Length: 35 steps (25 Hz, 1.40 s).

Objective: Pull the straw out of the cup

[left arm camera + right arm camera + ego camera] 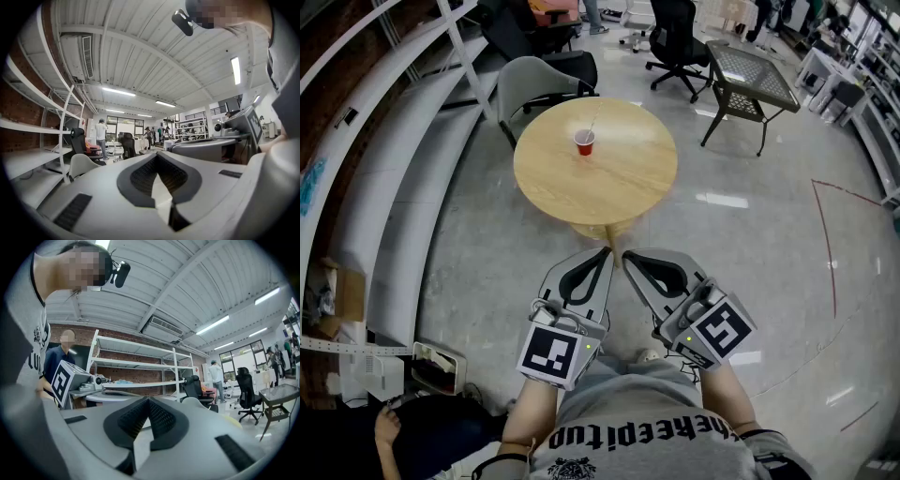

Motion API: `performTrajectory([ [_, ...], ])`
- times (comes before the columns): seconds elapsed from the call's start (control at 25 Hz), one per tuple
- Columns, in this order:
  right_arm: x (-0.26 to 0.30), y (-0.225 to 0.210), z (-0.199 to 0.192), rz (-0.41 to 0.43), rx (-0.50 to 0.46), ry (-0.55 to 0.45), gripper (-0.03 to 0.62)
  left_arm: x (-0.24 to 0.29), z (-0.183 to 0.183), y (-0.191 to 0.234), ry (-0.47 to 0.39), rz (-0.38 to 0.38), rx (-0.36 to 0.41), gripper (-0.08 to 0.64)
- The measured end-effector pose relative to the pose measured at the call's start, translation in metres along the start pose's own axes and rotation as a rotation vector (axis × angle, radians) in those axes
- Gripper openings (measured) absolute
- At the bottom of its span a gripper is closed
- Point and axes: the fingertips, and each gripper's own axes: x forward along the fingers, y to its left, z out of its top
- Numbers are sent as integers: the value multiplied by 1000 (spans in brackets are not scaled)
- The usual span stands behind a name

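A small red cup (584, 142) stands on the far half of a round wooden table (609, 183), with a thin straw (593, 120) leaning out of it toward the back. Both grippers are held close to my body, well short of the cup and off the table's near edge. The left gripper (607, 251) and the right gripper (627, 255) lie side by side, tips almost touching. Each has its jaws closed tip to tip with nothing between them, as the left gripper (157, 154) and right gripper (148, 400) views show. Neither gripper view shows the cup.
A grey chair (534, 84) stands behind the table, with a black office chair (675, 42) and a dark metal side table (752, 75) further back. White shelving (384, 187) runs along the left. A person's hand (387, 427) is at lower left.
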Motion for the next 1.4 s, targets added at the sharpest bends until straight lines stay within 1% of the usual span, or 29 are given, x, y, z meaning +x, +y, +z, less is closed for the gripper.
performTrajectory([
  [0.12, 4, -1, 1, 2, 0, 3, 10, 1, 1, 1, 34, -7, -29, 24],
  [0.36, 12, 0, -2, 0, -2, 7, 11, 1, 2, 11, -12, -8, -10, 23],
  [0.48, 18, 0, -1, -4, -3, 10, 11, 1, 1, 17, 6, -12, -27, 23],
  [0.56, 22, 0, -2, -9, -5, 13, 11, 1, 4, 22, -26, -13, -9, 23],
  [0.6, 24, 1, -2, -12, -6, 14, 11, 1, 4, 25, -29, -16, -6, 25],
  [0.72, 33, 4, -3, -13, 6, 11, 11, -2, 0, 32, 3, -25, -18, 25],
  [0.8, 40, 6, -2, -13, 16, 3, 12, -3, 1, 39, 0, -30, -21, 23],
  [0.88, 47, 8, -2, -24, 15, 1, 12, -4, 1, 48, -20, -37, -13, 25],
  [1.12, 70, 11, -10, -98, 29, -11, 14, -12, -12, 71, 40, -69, -26, 25],
  [1.16, 72, 11, -12, -104, 34, -11, 14, -11, -13, 74, 39, -73, -26, 25],
  [1.28, 75, 7, -15, -115, 40, 8, 14, -5, -9, 80, -20, -84, -9, 25],
  [1.32, 75, 4, -15, -119, 35, 15, 12, -3, -8, 81, -30, -87, -8, 23],
  [1.4, 75, -3, -15, -121, 19, 30, 12, 2, -9, 82, -20, -92, -14, 23],
])
